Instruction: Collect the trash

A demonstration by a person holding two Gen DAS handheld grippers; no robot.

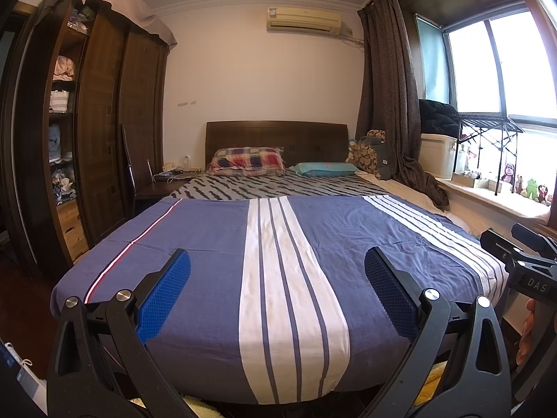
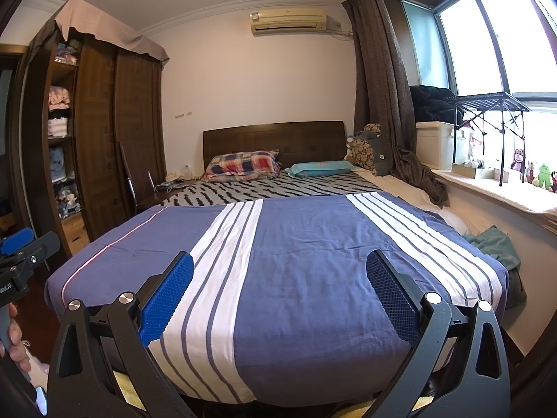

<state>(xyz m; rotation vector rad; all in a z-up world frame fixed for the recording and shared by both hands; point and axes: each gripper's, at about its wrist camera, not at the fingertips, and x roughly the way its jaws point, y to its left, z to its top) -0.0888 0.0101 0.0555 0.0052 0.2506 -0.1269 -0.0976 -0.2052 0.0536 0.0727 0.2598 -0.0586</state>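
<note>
Left wrist view: my left gripper (image 1: 276, 278) has its jaws spread wide, holding nothing, above the foot of the bed (image 1: 209, 244). My right gripper (image 2: 278, 282) is likewise spread and empty. No trash shows in either view. Risk: closing here would pinch the striped blanket (image 2: 313, 261). The green cloth (image 2: 494, 244) by the windowsill (image 2: 487, 188) could be mistaken for trash.

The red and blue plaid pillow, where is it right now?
The red and blue plaid pillow lies at the head of the bed in both views, against the dark wooden headboard, left of the turquoise pillow.
</note>
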